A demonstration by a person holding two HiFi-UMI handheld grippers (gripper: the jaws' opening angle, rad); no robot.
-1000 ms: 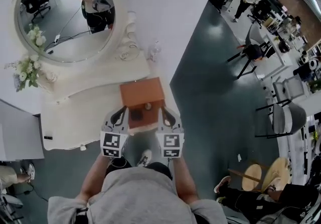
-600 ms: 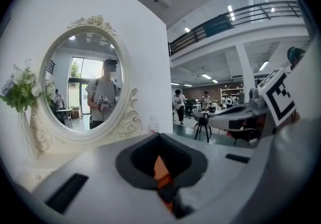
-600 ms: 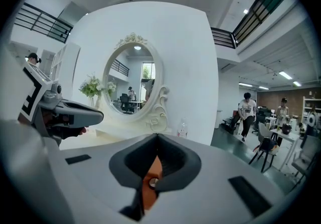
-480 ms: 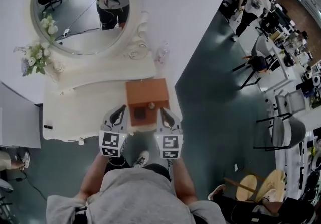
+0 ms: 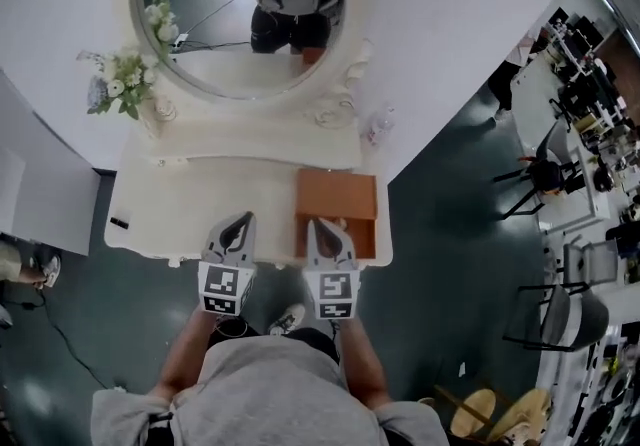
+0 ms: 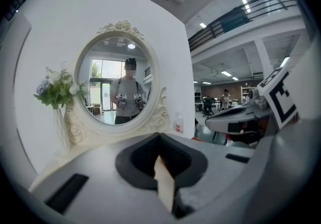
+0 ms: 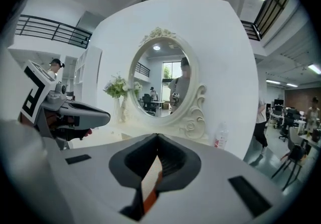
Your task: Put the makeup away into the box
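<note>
Looking down on a white dressing table (image 5: 190,199) against a white wall, centre of frame. Flowers (image 5: 122,86) sit upper left in a pale vase. An oval mirror (image 5: 250,29) with a carved cream frame is at top centre and reflects the person and both tongs. A small clear bottle (image 5: 378,124) stands just right of the mirror base. Dark teal floor (image 5: 440,274) lies to the right, with office chairs (image 5: 545,174) along the far right edge.

Left gripper (image 5: 237,226) hangs over the table's front edge at lower centre, jaws pressed together, nothing between them, apart from the box. Right gripper (image 5: 322,230) is just beside it to the right, jaws also pressed together and empty, tips over the front of the box (image 5: 338,196); contact can't be told.

The box sits on the right end of the table, centre right: rectangular, brown, wood-like, flat top. Table top is smooth and matte with scalloped edges. Tongs are grey plastic with black inner pads and carry black-and-white marker cubes.
</note>
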